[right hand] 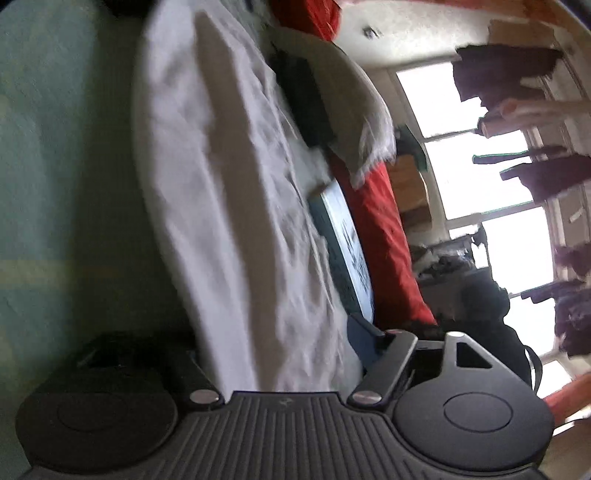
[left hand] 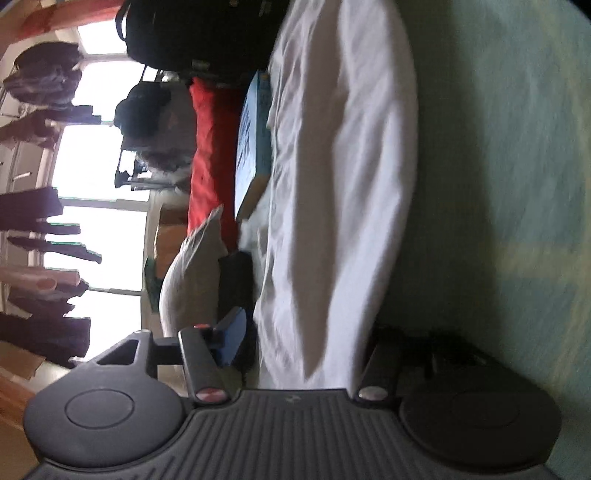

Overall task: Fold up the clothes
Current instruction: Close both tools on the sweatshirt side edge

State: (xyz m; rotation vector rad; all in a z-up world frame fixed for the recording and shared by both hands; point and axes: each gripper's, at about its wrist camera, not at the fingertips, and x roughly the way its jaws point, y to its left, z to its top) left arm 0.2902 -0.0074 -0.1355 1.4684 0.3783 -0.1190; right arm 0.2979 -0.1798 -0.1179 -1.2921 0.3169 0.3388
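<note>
A white garment (left hand: pixel 332 184) lies stretched over a pale green bed sheet (left hand: pixel 498 184); both wrist views are turned on their side. My left gripper (left hand: pixel 306 354) has the garment's near edge running between its fingers, so it is shut on the cloth. In the right wrist view the same white garment (right hand: pixel 229 184) runs into my right gripper (right hand: pixel 284 365), which is shut on its other end. The fingertips of both are hidden by the cloth.
A blue box (left hand: pixel 255 144) lies beside the garment, with a red blanket (left hand: pixel 210 147) and a grey pillow (left hand: pixel 192 273) behind it. A black backpack (left hand: pixel 199 33) stands further off. Dark clothes (left hand: pixel 40 210) hang before a bright window.
</note>
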